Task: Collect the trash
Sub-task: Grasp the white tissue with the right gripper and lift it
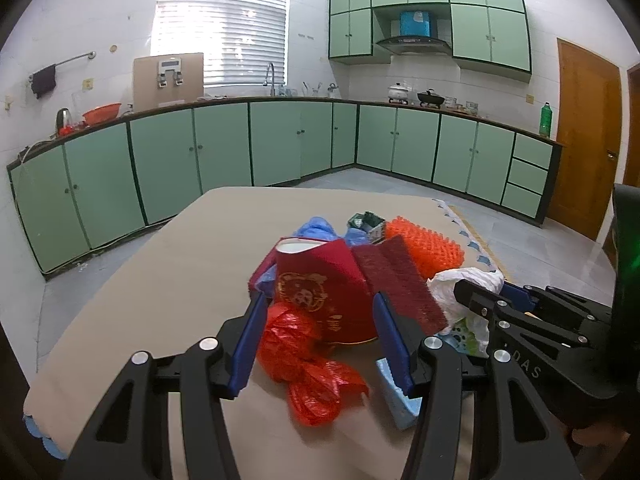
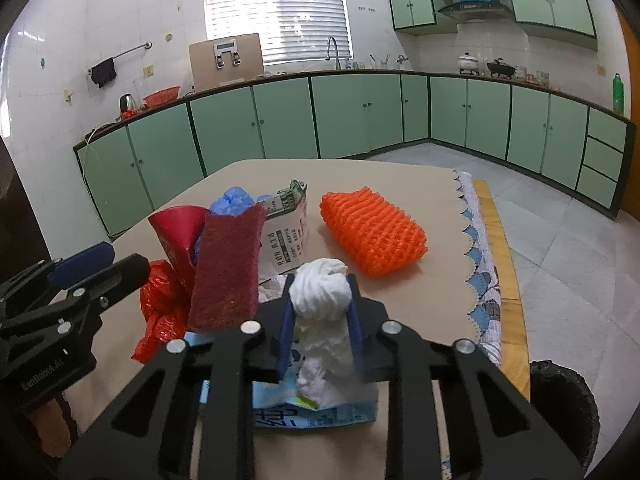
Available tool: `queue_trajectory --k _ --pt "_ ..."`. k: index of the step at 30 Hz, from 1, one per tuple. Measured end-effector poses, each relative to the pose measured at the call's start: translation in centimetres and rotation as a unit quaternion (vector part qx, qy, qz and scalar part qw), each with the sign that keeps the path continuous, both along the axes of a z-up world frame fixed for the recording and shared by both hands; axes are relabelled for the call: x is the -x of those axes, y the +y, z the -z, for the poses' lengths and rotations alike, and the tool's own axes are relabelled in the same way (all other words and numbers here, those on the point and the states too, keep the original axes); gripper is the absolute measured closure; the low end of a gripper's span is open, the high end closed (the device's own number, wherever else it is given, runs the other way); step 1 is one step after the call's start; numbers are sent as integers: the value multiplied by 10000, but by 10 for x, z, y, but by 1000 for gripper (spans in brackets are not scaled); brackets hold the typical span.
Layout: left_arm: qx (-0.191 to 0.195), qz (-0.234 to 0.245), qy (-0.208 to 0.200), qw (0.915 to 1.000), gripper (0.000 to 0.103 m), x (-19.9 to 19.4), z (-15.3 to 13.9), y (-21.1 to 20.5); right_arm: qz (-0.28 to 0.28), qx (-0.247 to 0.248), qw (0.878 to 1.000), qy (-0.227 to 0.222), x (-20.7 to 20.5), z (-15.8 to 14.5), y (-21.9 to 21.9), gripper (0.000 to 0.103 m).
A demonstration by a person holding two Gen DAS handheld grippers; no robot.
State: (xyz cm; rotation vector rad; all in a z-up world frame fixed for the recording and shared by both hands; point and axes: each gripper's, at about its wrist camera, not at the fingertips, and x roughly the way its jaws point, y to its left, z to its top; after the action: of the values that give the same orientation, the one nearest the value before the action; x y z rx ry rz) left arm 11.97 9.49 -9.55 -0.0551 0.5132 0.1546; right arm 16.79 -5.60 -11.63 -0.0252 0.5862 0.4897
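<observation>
A pile of trash lies on the beige table (image 1: 160, 264). My left gripper (image 1: 320, 316) is shut on a red paper cup (image 1: 320, 280) with a gold print. A crumpled red plastic bag (image 1: 304, 364) lies under it. A dark red scouring pad (image 1: 396, 280) leans against the cup; it also shows in the right wrist view (image 2: 228, 268). My right gripper (image 2: 320, 300) is shut on a white crumpled tissue wad (image 2: 320, 300), above a light blue tissue pack (image 2: 320, 412). An orange foam net (image 2: 372, 228), a small carton (image 2: 288, 228) and blue plastic (image 2: 232, 200) lie behind.
A black-lined trash bin (image 2: 564, 404) stands at the table's right front edge. The table's right edge has a scalloped cloth border (image 2: 480, 280). Green kitchen cabinets (image 1: 280, 144) run along the far walls, with tiled floor between.
</observation>
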Motion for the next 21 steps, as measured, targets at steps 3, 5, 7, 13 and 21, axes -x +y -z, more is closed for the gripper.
queue_trajectory --k 3,5,7,13,21 --pt "20 67 -1 10000 47 -2 -1 -6 49 -73 9999 -69 2 -4 -7 85" --pt "36 119 -6 9999 45 -2 -1 -10 96 -124 9998 -92 2 -7 -13 85" --pt "30 191 1 9998 44 -4 -1 -15 142 -174 9997 -106 1 -9 -20 85" --pt "23 378 26 9993 37 -10 0 -33 367 -265 9988 -165 0 -15 -42 85" --pt "-120 254 67 9996 27 -21 7 -59 599 -287 9977 -151 -5 -14 -62 85"
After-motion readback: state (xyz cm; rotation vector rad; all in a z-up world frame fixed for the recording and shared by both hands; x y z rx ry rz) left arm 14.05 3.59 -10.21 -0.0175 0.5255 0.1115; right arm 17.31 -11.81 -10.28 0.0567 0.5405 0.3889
